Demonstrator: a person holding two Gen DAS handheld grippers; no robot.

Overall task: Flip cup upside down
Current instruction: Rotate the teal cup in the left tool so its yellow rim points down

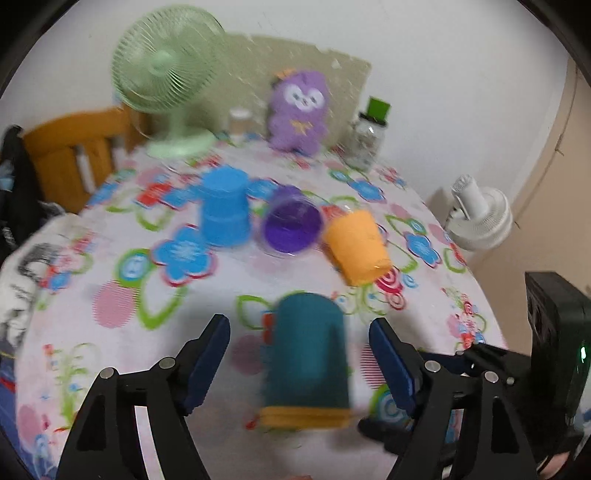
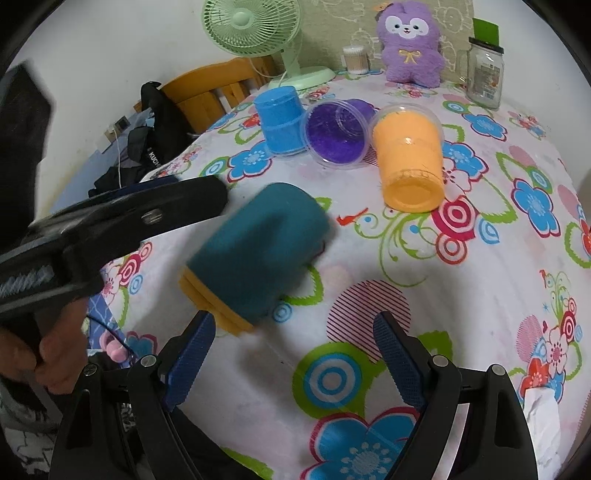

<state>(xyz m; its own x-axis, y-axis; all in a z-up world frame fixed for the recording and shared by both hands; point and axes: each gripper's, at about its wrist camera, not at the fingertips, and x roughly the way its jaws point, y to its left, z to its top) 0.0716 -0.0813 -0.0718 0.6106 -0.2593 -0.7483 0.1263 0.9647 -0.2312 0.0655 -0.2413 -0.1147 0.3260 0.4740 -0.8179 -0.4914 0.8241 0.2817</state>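
A teal cup [image 1: 306, 354] with an orange rim band shows in the left wrist view between the spread fingers of my left gripper [image 1: 300, 328], closed end pointing away, blurred. In the right wrist view the teal cup [image 2: 255, 251] tilts over the flowered tablecloth [image 2: 461, 295], rim down-left. My left gripper's finger [image 2: 162, 206] reaches in from the left there, apart from the cup. My right gripper [image 2: 293, 332] is open and empty, just below and right of the cup's rim.
A blue cup [image 2: 280, 122] stands upside down. A purple cup [image 2: 338, 133] and an orange cup [image 2: 408, 162] lie on their sides behind. A green fan [image 2: 255, 29], purple plush toy [image 2: 410, 44], glass jar [image 2: 484, 70] and wooden chair [image 2: 210, 92] stand at the back.
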